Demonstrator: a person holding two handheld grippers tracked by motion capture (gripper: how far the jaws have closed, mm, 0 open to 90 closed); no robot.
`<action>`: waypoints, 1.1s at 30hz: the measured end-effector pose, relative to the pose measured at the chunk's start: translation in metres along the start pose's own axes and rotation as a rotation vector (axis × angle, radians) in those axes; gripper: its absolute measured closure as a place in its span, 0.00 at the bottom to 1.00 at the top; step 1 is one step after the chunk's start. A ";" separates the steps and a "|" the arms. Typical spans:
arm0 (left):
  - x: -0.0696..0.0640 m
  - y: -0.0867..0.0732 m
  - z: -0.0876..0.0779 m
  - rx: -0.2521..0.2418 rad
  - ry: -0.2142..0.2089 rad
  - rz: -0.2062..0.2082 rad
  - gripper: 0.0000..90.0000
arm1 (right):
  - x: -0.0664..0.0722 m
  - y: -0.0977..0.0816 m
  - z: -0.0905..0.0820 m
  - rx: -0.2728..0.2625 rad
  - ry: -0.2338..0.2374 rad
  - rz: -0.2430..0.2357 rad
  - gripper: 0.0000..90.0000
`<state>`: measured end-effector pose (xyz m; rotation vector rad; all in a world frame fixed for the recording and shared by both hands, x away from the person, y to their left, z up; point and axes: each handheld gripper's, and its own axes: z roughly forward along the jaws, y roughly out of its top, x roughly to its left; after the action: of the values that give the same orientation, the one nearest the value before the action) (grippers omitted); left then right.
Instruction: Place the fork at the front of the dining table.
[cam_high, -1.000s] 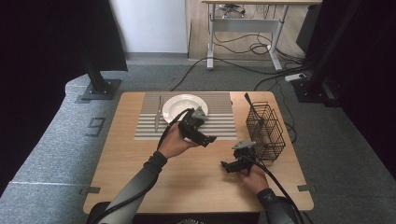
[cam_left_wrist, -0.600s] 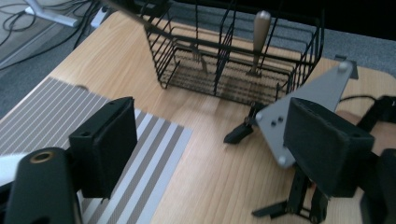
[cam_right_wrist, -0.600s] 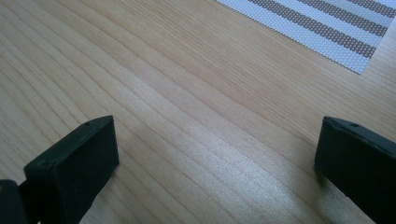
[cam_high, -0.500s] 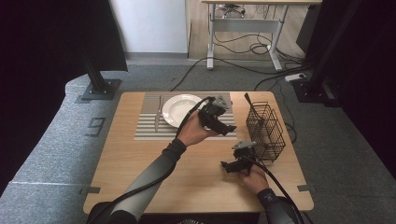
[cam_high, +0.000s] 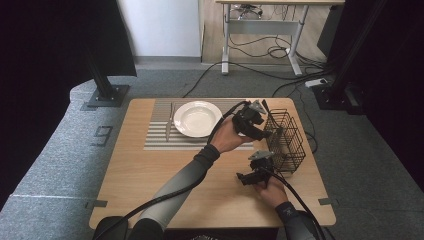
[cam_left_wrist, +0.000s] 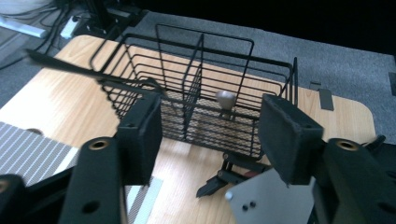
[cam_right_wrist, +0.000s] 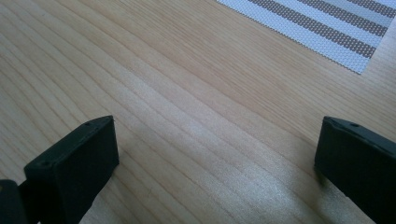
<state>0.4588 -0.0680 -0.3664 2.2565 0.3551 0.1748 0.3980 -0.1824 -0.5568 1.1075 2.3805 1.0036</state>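
Left gripper at the basket, jaws apart; right gripper idle on the table.

Left gripper (cam_high: 257, 131) hung just beside the wire basket (cam_high: 286, 140), on its plate side, jaws wide apart and nothing between them. Its own view looked into the basket: a divider down the middle, and a rounded metal end (cam_left_wrist: 226, 99), likely a spoon or similar, standing in the far compartment. Knife (cam_high: 169, 122) lay on the striped mat (cam_high: 155, 135) left of the white plate (cam_high: 197, 118). Right gripper (cam_high: 243, 177) sat low over bare table (cam_high: 150, 185) near the basket's near end, jaws also wide, empty. Risks, as judged: a reach into the basket could catch a jaw on the top wire or divider and shove or tip the light basket. The left cable might drag across the plate.
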 end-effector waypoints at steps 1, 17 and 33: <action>-0.001 0.001 0.003 0.007 0.000 0.002 0.47 | 0.000 0.000 0.000 0.001 0.002 0.003 0.00; -0.009 0.009 0.039 0.094 -0.013 -0.055 0.83 | 0.001 0.000 0.000 0.004 0.011 -0.006 0.00; -0.012 0.019 0.013 -0.010 -0.048 -0.024 0.97 | 0.001 0.000 0.000 0.003 0.013 -0.005 0.00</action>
<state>0.4546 -0.0930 -0.3600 2.2419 0.3552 0.1095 0.3973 -0.1814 -0.5565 1.0983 2.3953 1.0086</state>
